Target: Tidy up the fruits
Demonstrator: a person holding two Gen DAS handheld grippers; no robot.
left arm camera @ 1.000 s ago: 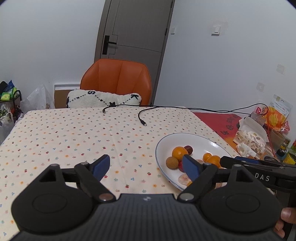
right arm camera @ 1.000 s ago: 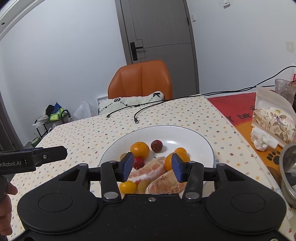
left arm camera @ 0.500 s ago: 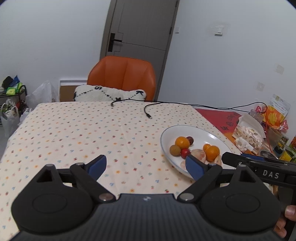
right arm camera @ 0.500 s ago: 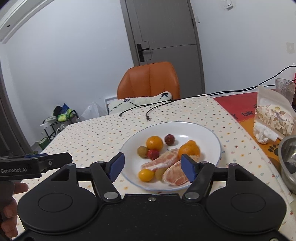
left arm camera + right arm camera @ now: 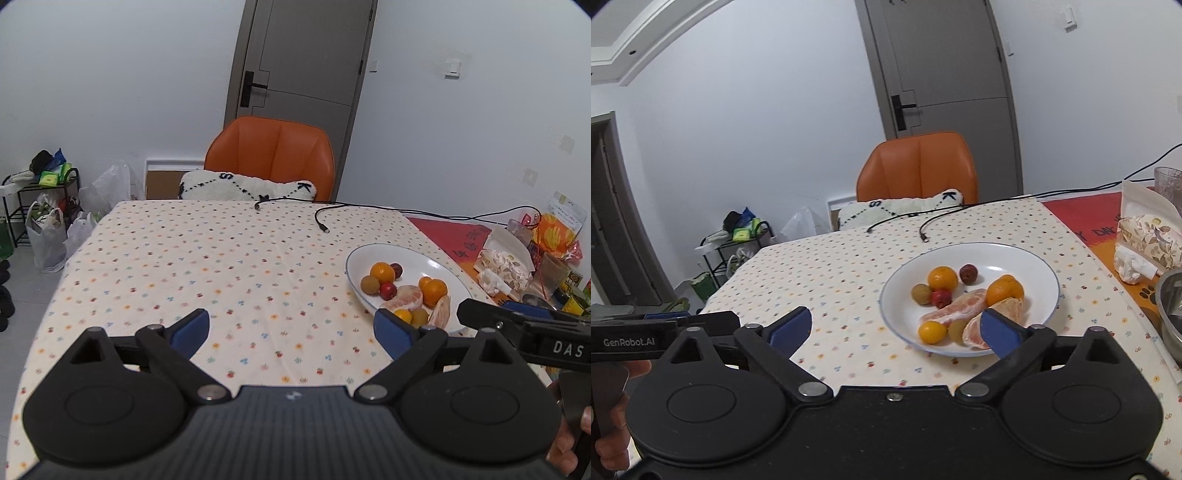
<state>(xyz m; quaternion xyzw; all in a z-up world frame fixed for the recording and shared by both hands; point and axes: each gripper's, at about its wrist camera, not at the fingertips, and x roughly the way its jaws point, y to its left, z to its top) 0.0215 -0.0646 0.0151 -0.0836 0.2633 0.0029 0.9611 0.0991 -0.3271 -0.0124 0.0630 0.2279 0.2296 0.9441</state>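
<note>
An orange chair (image 5: 271, 158) with a white cushion (image 5: 248, 188) stands behind the table, black cables (image 5: 321, 218) trailing across the dotted tablecloth (image 5: 207, 266).

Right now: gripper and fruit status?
Left gripper open, empty. Right gripper open, empty. Fruits all on white plate, none gripped. Charging cable beyond plate, not in the way.

left tool (image 5: 291, 328) fingers spread wide, right tool (image 5: 897, 328) likewise, both empty

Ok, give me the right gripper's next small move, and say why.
Probably ease the right gripper forward and down toward the peeled citrus segment at the white plate's near edge. Both grippers are open and empty, all the fruit sits on that plate, and the segment lies closest to its fingers.
</note>
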